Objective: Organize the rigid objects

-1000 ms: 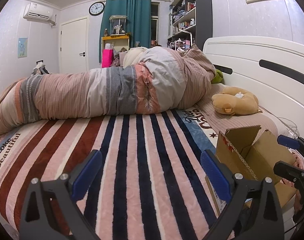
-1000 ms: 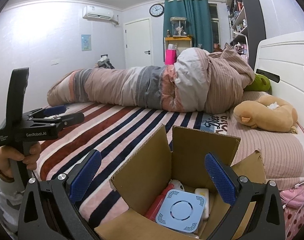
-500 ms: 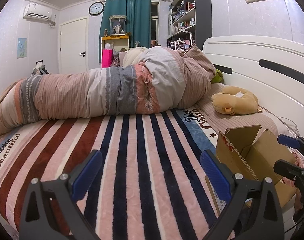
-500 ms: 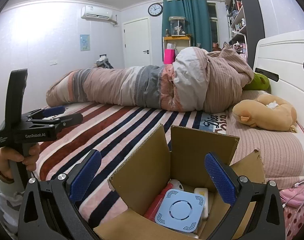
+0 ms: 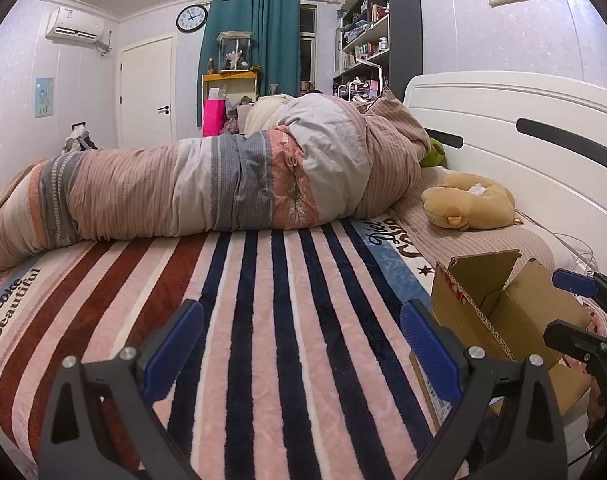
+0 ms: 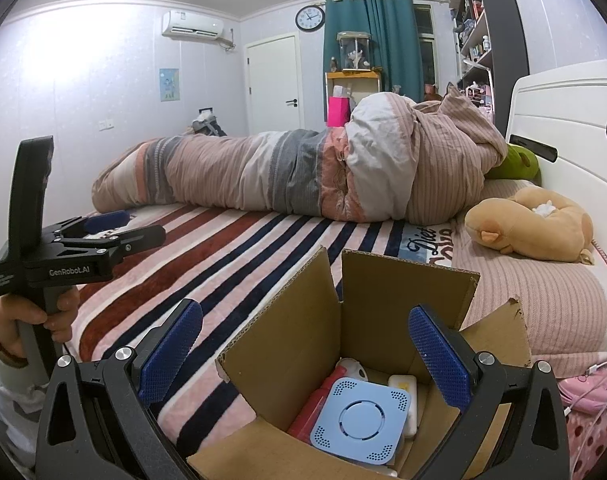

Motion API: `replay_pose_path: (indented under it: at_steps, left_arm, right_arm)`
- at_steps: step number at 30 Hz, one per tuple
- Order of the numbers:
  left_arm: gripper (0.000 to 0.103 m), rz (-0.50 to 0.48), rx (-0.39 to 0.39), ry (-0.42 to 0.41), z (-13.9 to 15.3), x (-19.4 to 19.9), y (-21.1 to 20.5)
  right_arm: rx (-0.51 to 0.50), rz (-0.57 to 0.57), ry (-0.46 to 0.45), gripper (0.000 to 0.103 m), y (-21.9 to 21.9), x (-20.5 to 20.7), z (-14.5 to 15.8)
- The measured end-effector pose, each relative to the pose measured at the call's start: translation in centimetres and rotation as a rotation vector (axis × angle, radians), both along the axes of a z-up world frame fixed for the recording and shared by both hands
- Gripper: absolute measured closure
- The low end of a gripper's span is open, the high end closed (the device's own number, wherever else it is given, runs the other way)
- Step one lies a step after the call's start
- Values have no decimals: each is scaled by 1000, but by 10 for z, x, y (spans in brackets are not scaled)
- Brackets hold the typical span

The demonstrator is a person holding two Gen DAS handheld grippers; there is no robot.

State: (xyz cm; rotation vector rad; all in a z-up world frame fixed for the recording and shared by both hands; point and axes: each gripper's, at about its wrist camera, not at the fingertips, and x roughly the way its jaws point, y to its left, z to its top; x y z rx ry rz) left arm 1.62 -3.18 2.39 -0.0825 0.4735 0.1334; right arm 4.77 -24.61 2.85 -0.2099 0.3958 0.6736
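Note:
An open cardboard box (image 6: 403,292) stands on the striped bed at its right side; it also shows in the left wrist view (image 5: 499,304). Inside lie a light blue square device (image 6: 359,420), a red item (image 6: 307,420), a white item (image 6: 403,388) and a white rounded piece (image 6: 351,366). My right gripper (image 6: 305,356) is open and empty, held just above the box opening. My left gripper (image 5: 301,348) is open and empty above the striped blanket, left of the box; it also shows in the right wrist view (image 6: 115,228).
A rolled striped duvet (image 5: 207,192) lies across the far side of the bed. A tan plush toy (image 5: 469,204) lies on the pillow near the white headboard (image 5: 543,152). The striped blanket (image 5: 263,320) covers the bed. Pink items and cables (image 6: 587,388) lie right of the box.

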Motion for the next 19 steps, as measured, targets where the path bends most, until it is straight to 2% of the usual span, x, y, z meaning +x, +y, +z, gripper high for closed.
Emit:
replay_pose_path:
  at_steps: [19]
  left_arm:
    - [5,-2,1,1,0,1,1]
  right_arm:
    - [0,0,4,0,-2,1,0]
